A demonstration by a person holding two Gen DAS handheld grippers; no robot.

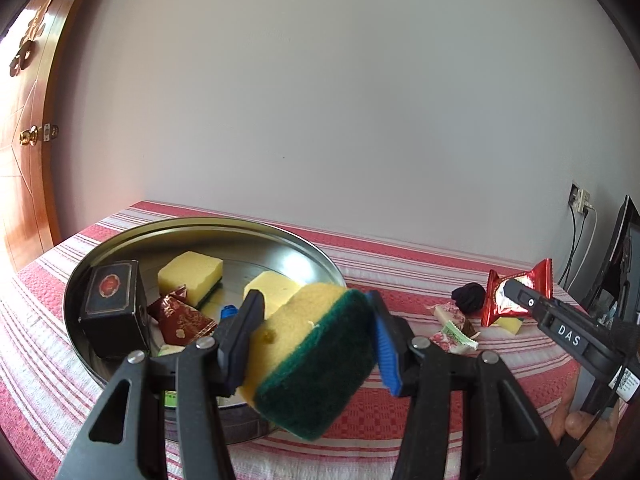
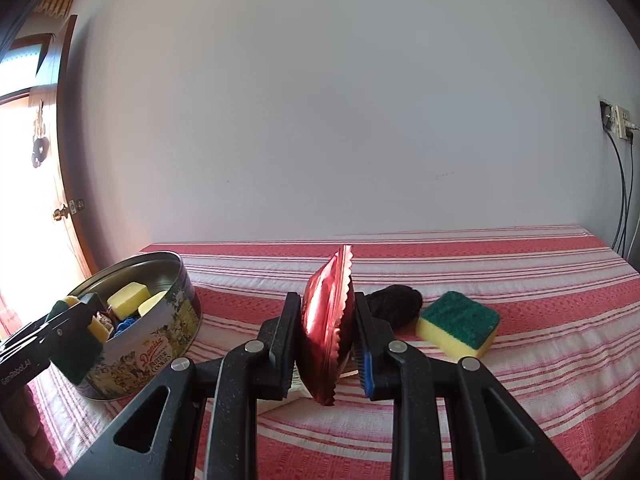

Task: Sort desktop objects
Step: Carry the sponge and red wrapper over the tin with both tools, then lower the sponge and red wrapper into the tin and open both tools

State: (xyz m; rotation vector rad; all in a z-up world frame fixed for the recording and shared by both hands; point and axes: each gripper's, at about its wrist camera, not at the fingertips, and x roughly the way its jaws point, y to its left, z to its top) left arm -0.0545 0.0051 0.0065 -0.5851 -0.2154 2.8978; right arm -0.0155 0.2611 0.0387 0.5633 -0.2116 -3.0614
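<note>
Two grippers we see at work, each holding something. Our left gripper (image 1: pixel 312 344) has its fingers pressed on a yellow sponge with a green scrub face (image 1: pixel 308 356), held just above the near rim of the round cookie tin (image 1: pixel 280 236). Inside the tin lie two more sponges (image 1: pixel 192 276), a dark box (image 1: pixel 114 312) and a dark red packet (image 1: pixel 180 320). Our right gripper (image 2: pixel 326 344) is clamped tight on a red foil packet (image 2: pixel 326 320), held well right of the tin over the striped cloth (image 2: pixel 520 380). Farther right of the tin rest a black ball of yarn (image 2: pixel 400 304) and another sponge (image 2: pixel 460 324).
</note>
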